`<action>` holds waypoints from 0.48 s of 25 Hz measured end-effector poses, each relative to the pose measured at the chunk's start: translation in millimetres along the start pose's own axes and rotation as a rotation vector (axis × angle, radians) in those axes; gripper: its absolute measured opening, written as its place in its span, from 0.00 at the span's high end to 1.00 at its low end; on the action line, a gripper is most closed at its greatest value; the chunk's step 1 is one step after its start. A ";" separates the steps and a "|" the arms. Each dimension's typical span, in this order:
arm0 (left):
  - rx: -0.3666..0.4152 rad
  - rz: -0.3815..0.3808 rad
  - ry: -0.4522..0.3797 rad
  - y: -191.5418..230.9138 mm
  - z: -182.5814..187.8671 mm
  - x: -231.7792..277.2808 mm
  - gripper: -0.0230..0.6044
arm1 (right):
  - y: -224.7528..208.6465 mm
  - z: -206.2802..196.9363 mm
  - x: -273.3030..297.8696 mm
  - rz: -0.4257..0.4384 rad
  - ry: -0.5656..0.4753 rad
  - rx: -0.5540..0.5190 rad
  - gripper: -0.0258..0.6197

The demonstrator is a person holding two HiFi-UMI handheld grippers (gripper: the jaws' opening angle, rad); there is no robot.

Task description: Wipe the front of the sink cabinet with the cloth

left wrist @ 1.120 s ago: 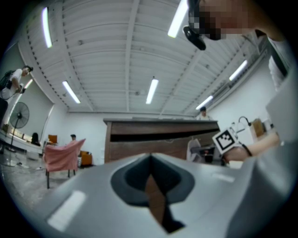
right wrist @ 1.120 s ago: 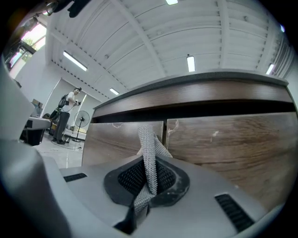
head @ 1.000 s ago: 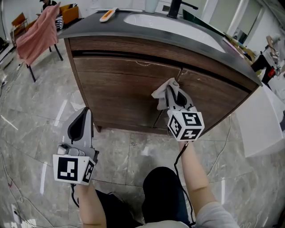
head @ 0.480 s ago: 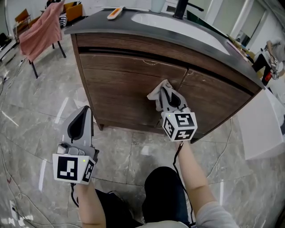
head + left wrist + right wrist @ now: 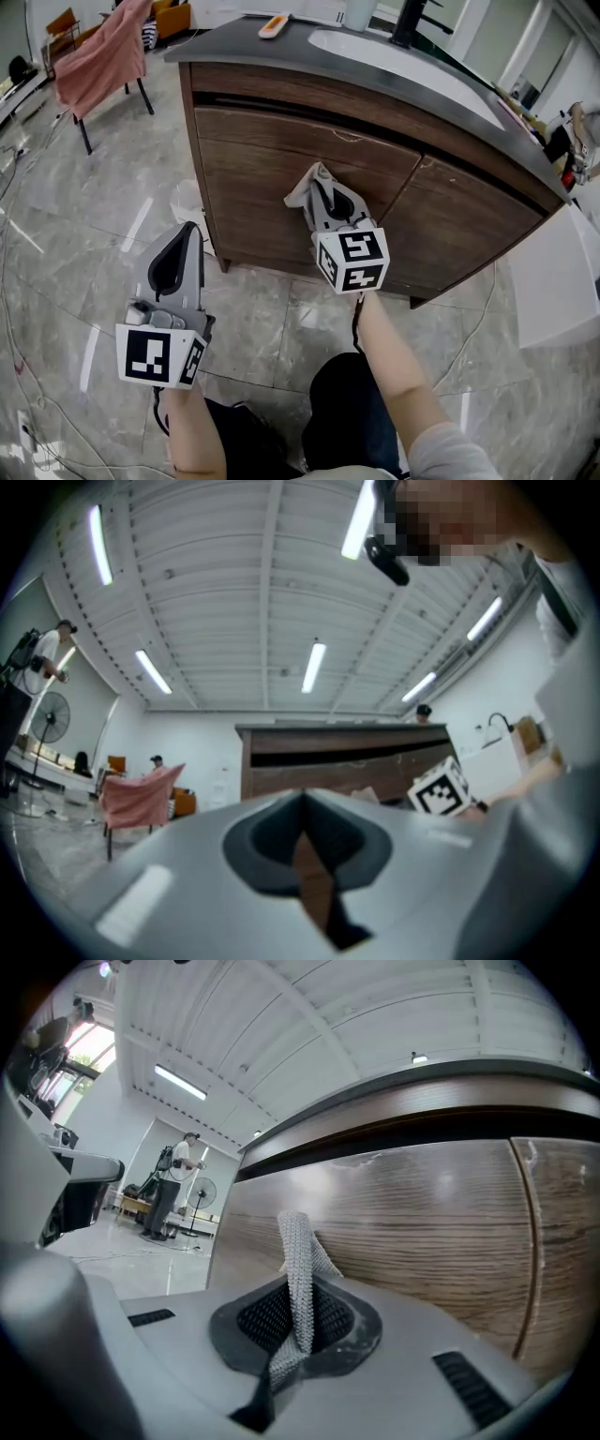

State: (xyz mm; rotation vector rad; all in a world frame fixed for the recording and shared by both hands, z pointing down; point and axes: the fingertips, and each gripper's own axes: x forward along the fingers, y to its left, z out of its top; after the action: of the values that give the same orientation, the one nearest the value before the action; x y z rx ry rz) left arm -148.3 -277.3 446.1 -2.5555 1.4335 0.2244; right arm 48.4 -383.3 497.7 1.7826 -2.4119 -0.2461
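Note:
The sink cabinet (image 5: 272,178) is dark wood under a dark countertop, with doors across its front (image 5: 422,1213). My right gripper (image 5: 319,187) is shut on a grey-white cloth (image 5: 305,187) and presses it against the left door, just left of the seam between doors. In the right gripper view the cloth (image 5: 298,1269) sticks up from the closed jaws, close to the wood. My left gripper (image 5: 183,239) hangs low at the left, away from the cabinet, shut with nothing in it (image 5: 302,855).
A white basin (image 5: 394,56) and black faucet (image 5: 412,19) sit on the countertop, with a small white-and-orange object (image 5: 274,25) near its left end. A pink cloth drapes a chair (image 5: 98,61) at far left. A white bin (image 5: 558,281) stands at right. The floor is grey marble tile.
My right gripper has slid left along the cabinet front with the cloth, from near the door seam onto the left door. The left gripper has stayed put.

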 end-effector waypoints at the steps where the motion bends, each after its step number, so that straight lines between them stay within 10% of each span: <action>1: 0.006 0.001 -0.001 1.6 -0.5 -0.7 0.96 | 6.6 0.6 5.0 0.010 0.000 0.004 0.95; 12: 0.004 0.038 -0.008 28.6 -4.5 -11.5 0.96 | 76.2 8.6 57.8 0.109 0.006 0.019 0.95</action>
State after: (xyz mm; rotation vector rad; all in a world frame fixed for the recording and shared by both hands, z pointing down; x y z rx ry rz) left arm -178.6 -283.5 450.2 -2.5226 1.4791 0.2373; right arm -41.5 -416.2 505.8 1.6495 -2.5055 -0.2067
